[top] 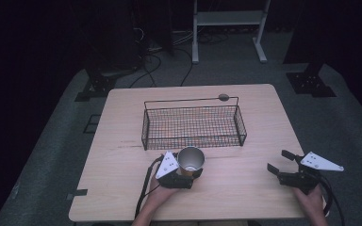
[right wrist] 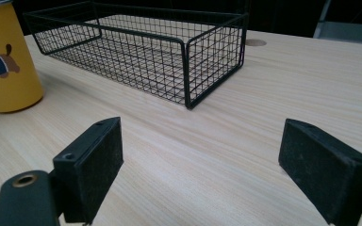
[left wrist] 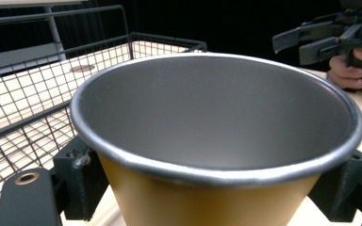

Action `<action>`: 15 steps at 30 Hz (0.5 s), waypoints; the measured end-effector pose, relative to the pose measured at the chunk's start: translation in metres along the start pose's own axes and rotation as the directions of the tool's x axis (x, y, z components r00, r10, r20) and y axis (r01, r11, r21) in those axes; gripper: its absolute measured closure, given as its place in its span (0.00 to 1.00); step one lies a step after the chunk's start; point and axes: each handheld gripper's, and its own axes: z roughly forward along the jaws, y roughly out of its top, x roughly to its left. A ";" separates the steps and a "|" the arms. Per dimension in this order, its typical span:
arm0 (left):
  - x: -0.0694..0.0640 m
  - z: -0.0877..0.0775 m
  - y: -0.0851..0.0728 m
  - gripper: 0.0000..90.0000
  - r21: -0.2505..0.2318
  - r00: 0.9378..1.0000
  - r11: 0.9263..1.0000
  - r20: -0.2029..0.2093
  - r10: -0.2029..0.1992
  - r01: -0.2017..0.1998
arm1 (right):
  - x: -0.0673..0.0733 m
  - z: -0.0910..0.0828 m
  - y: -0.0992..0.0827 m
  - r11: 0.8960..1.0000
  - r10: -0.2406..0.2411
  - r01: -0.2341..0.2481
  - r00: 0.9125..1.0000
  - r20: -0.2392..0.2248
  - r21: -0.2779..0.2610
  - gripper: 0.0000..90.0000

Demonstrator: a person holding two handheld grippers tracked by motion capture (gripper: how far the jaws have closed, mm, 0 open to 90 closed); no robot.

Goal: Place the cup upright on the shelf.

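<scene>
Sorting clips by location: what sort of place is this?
Probably a lab or recording studio, not a home: a bare wooden table on grey carpet, dark surroundings, loose floor cables and a metal stand behind.

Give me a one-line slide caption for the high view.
Left gripper clamps a yellow cup in front of the wire basket; right gripper rests open on the table.

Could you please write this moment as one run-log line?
left gripper: shut on yellow cup | cup: upright on table, before wire basket | right gripper: open, empty
</scene>
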 end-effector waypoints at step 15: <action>0.003 -0.004 0.017 0.16 -0.018 1.000 1.000 0.013 0.015 -0.015 | 0.000 0.000 0.000 1.000 0.001 -0.001 1.000 0.001 0.000 0.15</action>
